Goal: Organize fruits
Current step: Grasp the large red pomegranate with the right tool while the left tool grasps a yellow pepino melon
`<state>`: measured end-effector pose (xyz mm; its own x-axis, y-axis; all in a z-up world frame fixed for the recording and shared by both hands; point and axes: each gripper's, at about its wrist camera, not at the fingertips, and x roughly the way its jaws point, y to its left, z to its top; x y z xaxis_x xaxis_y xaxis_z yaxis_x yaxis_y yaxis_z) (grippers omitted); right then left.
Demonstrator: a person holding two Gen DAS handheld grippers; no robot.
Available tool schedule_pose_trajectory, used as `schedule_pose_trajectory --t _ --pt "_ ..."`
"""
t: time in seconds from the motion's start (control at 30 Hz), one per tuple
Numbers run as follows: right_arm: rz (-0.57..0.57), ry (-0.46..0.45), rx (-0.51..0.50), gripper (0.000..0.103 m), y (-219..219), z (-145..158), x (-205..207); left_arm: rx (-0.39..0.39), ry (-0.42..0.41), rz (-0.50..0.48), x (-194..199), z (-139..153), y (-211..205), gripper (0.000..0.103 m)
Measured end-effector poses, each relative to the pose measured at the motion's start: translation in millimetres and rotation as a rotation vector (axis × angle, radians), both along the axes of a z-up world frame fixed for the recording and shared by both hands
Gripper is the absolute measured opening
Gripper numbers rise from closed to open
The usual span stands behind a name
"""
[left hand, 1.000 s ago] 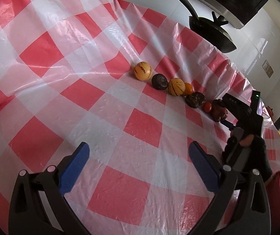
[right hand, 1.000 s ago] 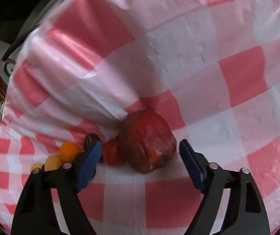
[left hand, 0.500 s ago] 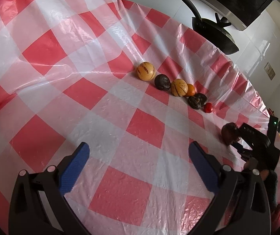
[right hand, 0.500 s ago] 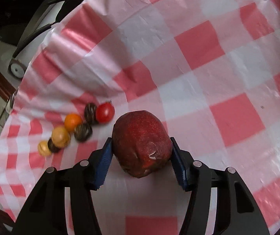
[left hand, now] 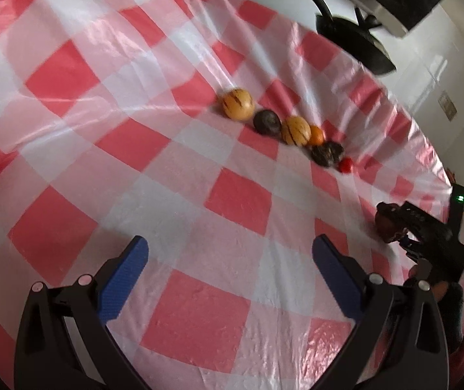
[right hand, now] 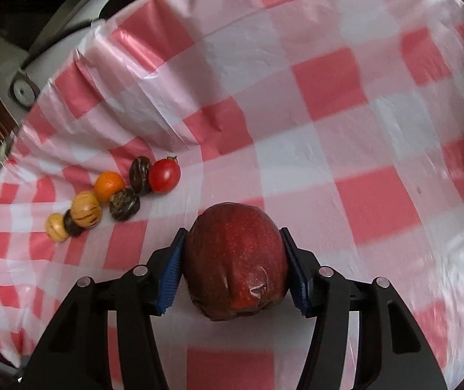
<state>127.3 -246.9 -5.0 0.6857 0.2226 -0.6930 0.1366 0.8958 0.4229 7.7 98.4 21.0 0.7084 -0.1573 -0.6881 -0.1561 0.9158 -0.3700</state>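
My right gripper [right hand: 233, 274] is shut on a large dark red apple [right hand: 235, 265] and holds it above the red-and-white checked tablecloth [right hand: 345, 123]. It also shows in the left wrist view [left hand: 386, 227] at the right. A row of small fruits lies on the cloth: a red tomato [right hand: 164, 175], an orange [right hand: 109, 186], dark round fruits [right hand: 124, 204] and yellow striped fruits [right hand: 86, 214]. The same row shows in the left wrist view, with a yellow striped fruit [left hand: 237, 103] at its far end. My left gripper [left hand: 230, 274] is open and empty above the cloth.
A black pan [left hand: 355, 44] sits beyond the table's far edge against a white wall. The cloth is wrinkled and raised in folds [right hand: 147, 97] behind the fruit row.
My right gripper closed on the red apple, lifted it and pulled it away from the fruit row. The left gripper stayed open and shifted slightly.
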Motion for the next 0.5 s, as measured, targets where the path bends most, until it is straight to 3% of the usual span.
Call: schedule_pose_trajectory --t 0.13,0.3,0.4,0.5 --pt "-0.055 -0.038 0.115 0.055 -26 -1 -15 0.046 0.038 -0.007 10 1 -14 0.101" --pt "-0.012 -0.077 0.084 0.055 -13 4 -11 0.134 0.071 -0.004 54 7 -49 0.101" --pt "-0.021 -0.080 0.101 0.055 -16 3 -10 0.273 0.059 -0.058 103 13 -78 0.092" --pt "-0.014 -0.088 0.108 0.055 -17 4 -11 0.432 0.030 -0.158 147 22 -94 0.090"
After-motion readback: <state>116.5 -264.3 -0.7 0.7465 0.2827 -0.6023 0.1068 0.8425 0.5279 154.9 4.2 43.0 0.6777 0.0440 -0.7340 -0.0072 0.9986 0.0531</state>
